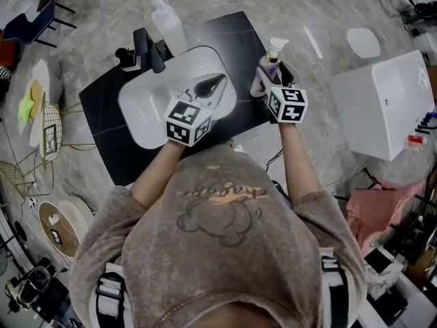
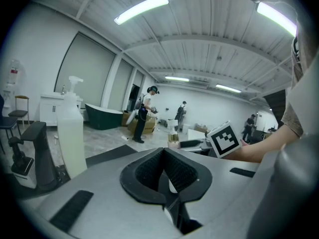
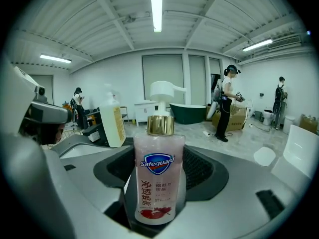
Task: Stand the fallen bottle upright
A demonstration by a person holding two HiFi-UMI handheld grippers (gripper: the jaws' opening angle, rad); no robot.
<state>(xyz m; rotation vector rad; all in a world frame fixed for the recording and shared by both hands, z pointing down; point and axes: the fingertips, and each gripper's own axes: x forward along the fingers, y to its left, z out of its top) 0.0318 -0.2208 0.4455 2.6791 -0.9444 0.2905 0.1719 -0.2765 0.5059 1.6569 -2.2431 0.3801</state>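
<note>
Step in hand: by my reading, setting the bottle (image 3: pixel 157 168) down on its base – it is already vertical, so what is left is the placing and the release.
Bottle: upright just off the right rim of the basin (image 1: pixel 147 118), gold collar and white pump on top. I cannot tell whether its base rests on the dark surface (image 1: pixel 113 149) or hangs just above it.
Right gripper (image 1: pixel 270 78): clamped on the bottle's body, one pad on each side, with the label facing the gripper's camera.
Left gripper (image 1: pixel 209 86): jaws together with nothing in them, hovering over the bowl of the basin.
Doing it well: hold the bottle plumb and lower it straight onto the flat surface to the right of the basin, not onto the curved rim. Feel the whole base seat before easing the grip.
Release: part the jaws slowly and evenly, then draw back away from the basin without brushing the pump head.
Risk: the bottle looks tall, narrow and smooth, so a tilted landing or a one-sided release could tip it – possibly into the basin.
Clearance: the black faucet (image 1: pixel 147 46) and the pale pump bottle (image 1: pixel 167 22) stand at the basin's far left, well apart from this spot.
</note>
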